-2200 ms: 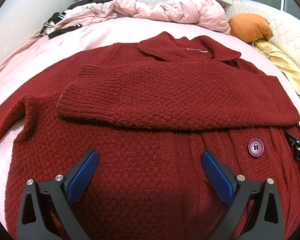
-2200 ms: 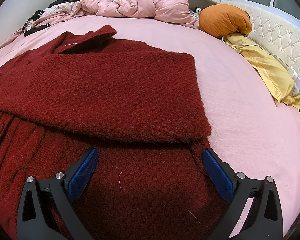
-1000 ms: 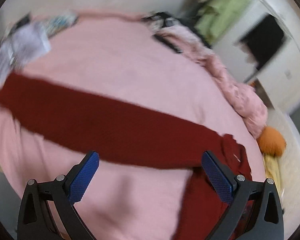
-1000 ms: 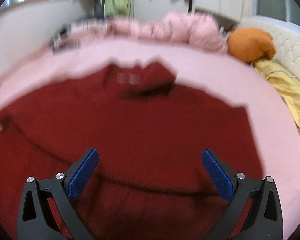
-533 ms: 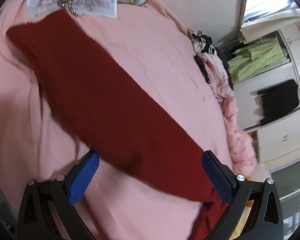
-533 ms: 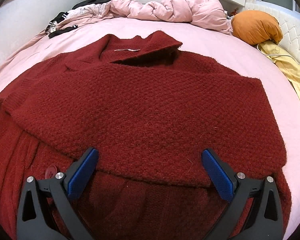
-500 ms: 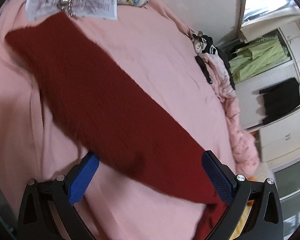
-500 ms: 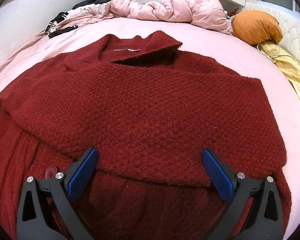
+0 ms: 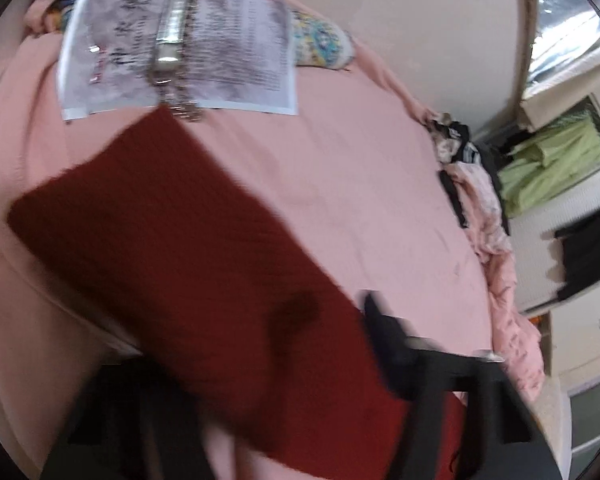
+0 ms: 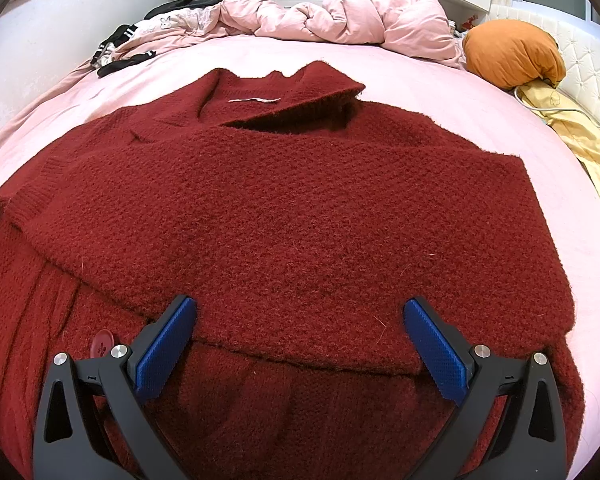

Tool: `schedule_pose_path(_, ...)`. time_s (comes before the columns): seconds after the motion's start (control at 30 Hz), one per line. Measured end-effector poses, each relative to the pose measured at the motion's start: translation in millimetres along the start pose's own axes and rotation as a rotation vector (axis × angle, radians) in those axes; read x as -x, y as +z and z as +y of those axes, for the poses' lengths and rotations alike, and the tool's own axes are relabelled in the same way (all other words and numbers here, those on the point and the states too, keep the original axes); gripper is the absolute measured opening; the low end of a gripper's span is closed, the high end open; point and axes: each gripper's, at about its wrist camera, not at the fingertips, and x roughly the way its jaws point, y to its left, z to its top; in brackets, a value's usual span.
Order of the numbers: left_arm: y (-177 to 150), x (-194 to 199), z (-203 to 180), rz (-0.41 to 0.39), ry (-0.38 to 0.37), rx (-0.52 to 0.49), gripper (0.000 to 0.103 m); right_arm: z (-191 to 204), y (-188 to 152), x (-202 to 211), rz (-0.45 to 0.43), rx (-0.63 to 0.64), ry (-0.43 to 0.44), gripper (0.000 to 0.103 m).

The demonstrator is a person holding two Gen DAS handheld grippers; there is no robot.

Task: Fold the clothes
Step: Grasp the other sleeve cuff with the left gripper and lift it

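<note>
A dark red knit cardigan [image 10: 292, 208] lies flat on the pink bed [image 10: 480, 92], collar at the far side, with one sleeve folded across its chest. My right gripper [image 10: 300, 305] hovers open over the lower edge of that folded sleeve, blue pads [image 10: 434, 344] apart and holding nothing. In the blurred left wrist view the other red sleeve [image 9: 172, 240] stretches out long over the sheet. My left gripper [image 9: 268, 344] is closed in on its near end; one black finger [image 9: 384, 332] presses its side and the other is hidden under the knit.
A printed sheet with a metal chain [image 9: 180, 40] lies just past the sleeve's cuff. A rumpled pink duvet [image 10: 360, 16], an orange pillow [image 10: 512, 52] and yellow cloth [image 10: 580, 136] sit at the bed's far and right sides. Dark clothes [image 10: 120, 56] lie far left.
My left gripper has come down onto the outstretched sleeve and its fingers have closed in on it. The right gripper has hardly moved and stays open.
</note>
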Motion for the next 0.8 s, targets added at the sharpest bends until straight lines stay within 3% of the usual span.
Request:
schedule_pose_path(0.03, 0.9, 0.3, 4.6, 0.005, 0.012, 0.011, 0.019, -0.1, 0.2, 0.2, 0.0, 0.0, 0.0, 0.103)
schedule_pose_path(0.1, -1.0, 0.0, 2.2, 0.024, 0.026, -0.017, 0.011, 0.3, -0.2, 0.6, 0.0, 0.0, 0.0, 0.103)
schedule_pose_path(0.3, -21.2, 6.4, -63.2, 0.035, 0.076, -0.323, 0.01, -0.8, 0.3, -0.9, 0.007, -0.006, 0.011, 0.103)
schedule_pose_path(0.5, -60.4, 16.4, -166.0, 0.002, 0.007, -0.572, 0.009, -1.4, 1.7, -1.3, 0.018, -0.01, 0.02, 0.103)
schedule_pose_path(0.6, -85.5, 24.8, -213.4, -0.001, -0.057, -0.664, 0.009, -1.2, 9.4, -3.6, 0.078, 0.02, 0.033, 0.103)
schedule_pose_path(0.67, -110.6, 40.9, -232.5, 0.009, -0.115, -0.72, 0.009, -6.8, 17.0, 1.7, 0.114, 0.029, 0.06, 0.103)
schedule_pose_path(0.8, -173.1, 45.8, -302.1, 0.036, -0.211, -0.853, 0.009, -36.9, 8.5, 27.0, 0.095, -0.089, 0.088, 0.103)
